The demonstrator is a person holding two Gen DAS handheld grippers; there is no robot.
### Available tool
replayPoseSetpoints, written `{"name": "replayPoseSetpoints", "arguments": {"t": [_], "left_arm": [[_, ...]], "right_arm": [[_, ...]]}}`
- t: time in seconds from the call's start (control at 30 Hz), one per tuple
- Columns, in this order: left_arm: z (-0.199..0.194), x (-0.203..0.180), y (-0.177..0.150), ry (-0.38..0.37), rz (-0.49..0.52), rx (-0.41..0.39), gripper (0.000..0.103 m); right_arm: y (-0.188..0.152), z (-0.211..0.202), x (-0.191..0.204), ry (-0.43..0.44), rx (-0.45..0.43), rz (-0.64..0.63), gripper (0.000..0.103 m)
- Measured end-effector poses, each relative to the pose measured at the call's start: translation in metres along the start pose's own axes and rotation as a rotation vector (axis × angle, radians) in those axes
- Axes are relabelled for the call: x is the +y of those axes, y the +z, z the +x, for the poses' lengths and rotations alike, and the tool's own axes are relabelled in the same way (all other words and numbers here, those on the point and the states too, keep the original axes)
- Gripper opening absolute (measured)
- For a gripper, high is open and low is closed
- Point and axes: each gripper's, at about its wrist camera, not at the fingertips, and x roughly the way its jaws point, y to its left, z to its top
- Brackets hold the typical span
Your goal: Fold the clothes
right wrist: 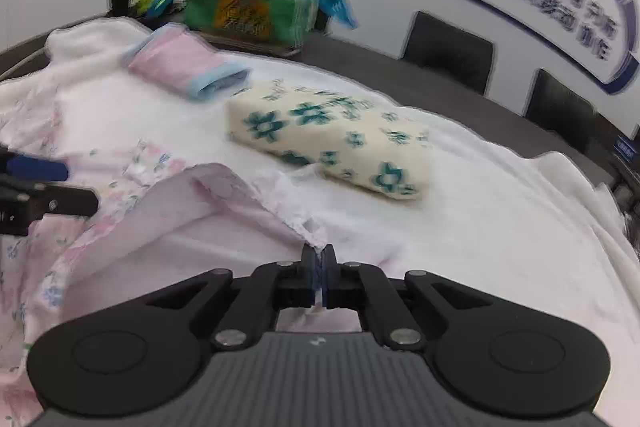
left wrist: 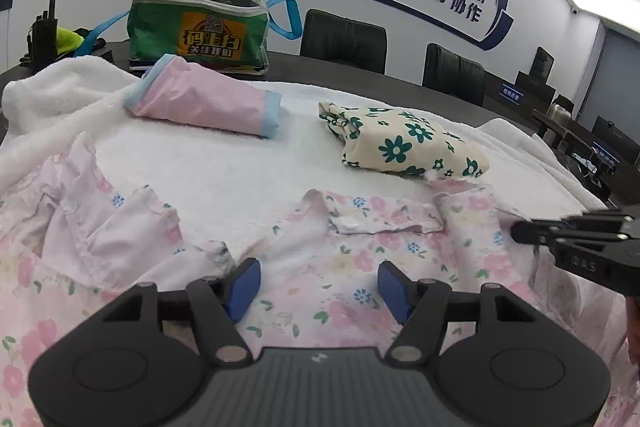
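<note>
A pink floral shirt [left wrist: 340, 259] lies rumpled across the near side of a white towel [left wrist: 240, 179], collar toward the far side. My left gripper [left wrist: 319, 287] hovers open over its chest just below the collar, blue pads wide apart and gripping nothing. My right gripper [right wrist: 319, 259] is shut on the shirt's [right wrist: 160, 211] frilled edge, lifting a fold that shows the pale inside. The right gripper [left wrist: 520, 231] also shows at the shirt's right shoulder in the left wrist view. The left gripper [right wrist: 60, 185] shows at the left edge of the right wrist view.
Two folded garments rest farther back on the towel [right wrist: 480, 227]: a pink one with blue trim [left wrist: 204, 103] [right wrist: 184, 67] and a cream one with green flowers [left wrist: 412, 143] [right wrist: 332, 147]. A green bag [left wrist: 196, 35] stands behind them on the dark table. Black chairs [left wrist: 344, 39] line the wall.
</note>
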Motion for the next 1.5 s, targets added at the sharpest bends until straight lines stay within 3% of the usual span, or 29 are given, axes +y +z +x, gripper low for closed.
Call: {"name": "replayPoseSetpoints", "arguments": {"t": [0.07, 0.1, 0.17, 0.3, 0.37, 0.5, 0.63, 0.67, 0.77, 0.87, 1.0, 1.07, 1.13, 1.27, 1.37, 1.4, 1.43, 1.5], "left_arm": [[0.0, -0.001, 0.0, 0.006, 0.011, 0.003, 0.066], [0.001, -0.002, 0.0, 0.006, 0.017, 0.004, 0.067], [0.001, -0.004, -0.001, 0.005, 0.027, 0.006, 0.069], [0.0, -0.001, -0.001, -0.004, 0.014, 0.003, 0.069], [0.001, -0.003, -0.001, 0.003, 0.025, 0.006, 0.069], [0.002, -0.006, -0.001, 0.008, 0.044, 0.011, 0.072], [0.001, -0.005, -0.001, 0.004, 0.042, 0.011, 0.073], [0.002, -0.005, -0.001, 0.004, 0.044, 0.012, 0.073], [0.001, -0.007, -0.001, 0.008, 0.051, 0.013, 0.073], [0.002, -0.008, -0.001, 0.01, 0.056, 0.015, 0.074], [0.002, -0.006, 0.0, 0.005, 0.05, 0.014, 0.074], [0.002, -0.007, 0.0, 0.008, 0.054, 0.015, 0.074], [0.002, -0.008, 0.0, 0.012, 0.061, 0.017, 0.074], [0.002, -0.007, 0.0, 0.008, 0.058, 0.016, 0.075], [0.002, -0.006, 0.0, 0.003, 0.053, 0.014, 0.076], [0.002, -0.007, 0.0, 0.003, 0.057, 0.016, 0.076], [0.003, -0.008, 0.0, 0.004, 0.061, 0.018, 0.079], [0.003, -0.009, 0.0, 0.005, 0.071, 0.021, 0.08]], "right_arm": [[-0.007, -0.004, 0.003, -0.023, -0.003, -0.003, 0.009], [-0.009, -0.006, 0.006, -0.012, 0.007, -0.03, 0.024], [-0.007, -0.012, 0.004, 0.091, 0.004, -0.078, 0.045], [0.016, -0.019, -0.061, 0.2, -0.104, 0.143, 0.05], [0.025, 0.003, -0.094, 0.258, -0.069, 0.203, 0.05], [0.035, 0.056, -0.104, 0.319, 0.063, 0.144, 0.05], [0.034, 0.084, -0.088, 0.327, 0.102, 0.065, 0.054], [0.033, 0.083, -0.084, 0.326, 0.093, 0.058, 0.053], [0.032, 0.076, -0.069, 0.347, 0.088, -0.017, 0.003], [0.032, 0.061, -0.058, 0.242, 0.065, -0.093, 0.0], [0.025, 0.017, -0.055, -0.082, -0.117, -0.096, 0.0], [0.011, 0.0, -0.051, -0.142, -0.178, -0.115, 0.001], [-0.003, -0.001, -0.052, -0.16, -0.163, -0.111, 0.002], [-0.021, 0.022, -0.067, -0.248, -0.01, -0.098, 0.007], [-0.027, -0.012, -0.072, -0.291, -0.056, -0.028, 0.014], [-0.029, -0.029, -0.072, -0.24, -0.084, 0.004, 0.021], [-0.031, -0.05, -0.07, -0.106, -0.121, 0.045, 0.024], [-0.038, -0.082, -0.061, 0.215, -0.16, 0.122, 0.048]]}}
